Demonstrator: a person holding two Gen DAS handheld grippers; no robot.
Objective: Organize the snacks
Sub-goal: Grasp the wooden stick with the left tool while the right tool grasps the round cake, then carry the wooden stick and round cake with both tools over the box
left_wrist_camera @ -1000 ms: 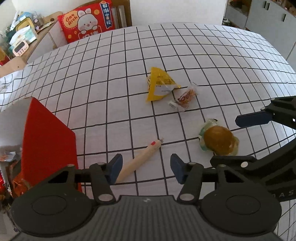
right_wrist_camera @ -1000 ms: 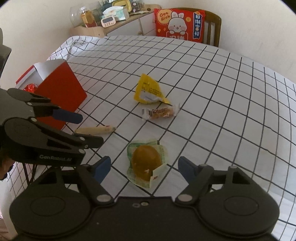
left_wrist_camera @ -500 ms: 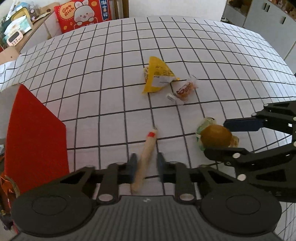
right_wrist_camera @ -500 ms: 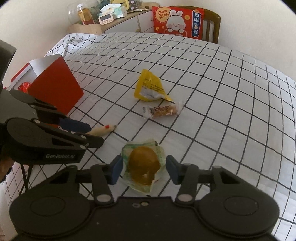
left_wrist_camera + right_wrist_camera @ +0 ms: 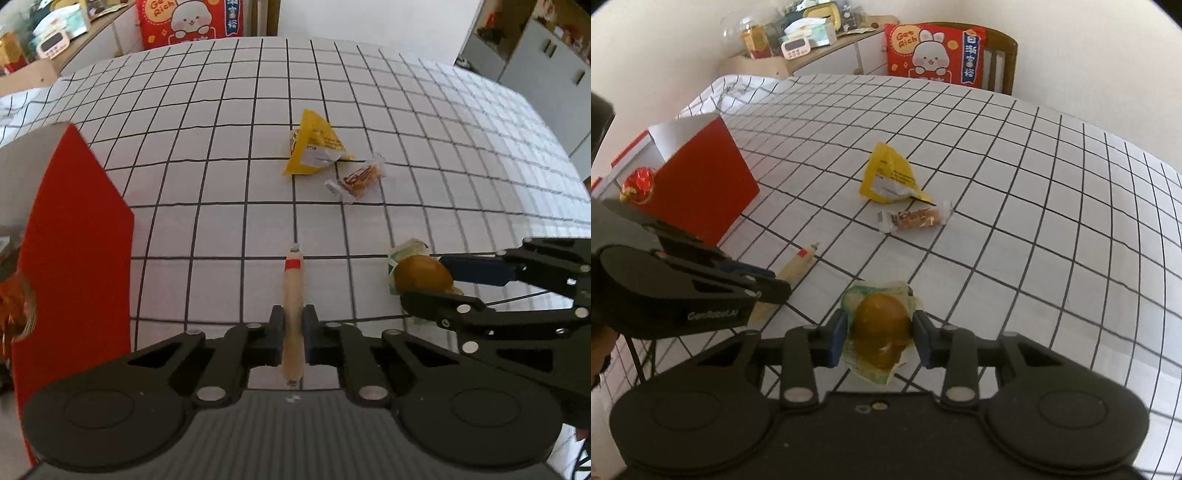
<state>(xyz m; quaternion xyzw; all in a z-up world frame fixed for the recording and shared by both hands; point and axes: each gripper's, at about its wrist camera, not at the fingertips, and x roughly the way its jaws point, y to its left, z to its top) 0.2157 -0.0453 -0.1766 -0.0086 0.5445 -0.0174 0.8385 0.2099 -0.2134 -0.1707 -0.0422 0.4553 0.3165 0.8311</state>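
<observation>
My left gripper (image 5: 293, 325) is shut on the near end of a pale sausage stick (image 5: 293, 288) with a red band, which lies on the checked tablecloth (image 5: 221, 229) and points away from me. To its right, my right gripper (image 5: 879, 332) is closing its jaws around a round brown bun in a green-white wrapper (image 5: 881, 321). The blue pads (image 5: 837, 334) touch the bun's two sides. An open red box (image 5: 701, 184) stands at the left.
A yellow triangular packet (image 5: 314, 147) and a small clear-wrapped snack (image 5: 358, 177) lie further out on the table. A red foil sweet (image 5: 639, 181) sits inside the box. A chair with a red cushion (image 5: 934, 55) and a cluttered sideboard (image 5: 798, 40) stand beyond the far edge.
The left jaws went from wide open to shut on the sausage stick, which now points straight ahead. The right jaws narrowed from wide open onto the bun.
</observation>
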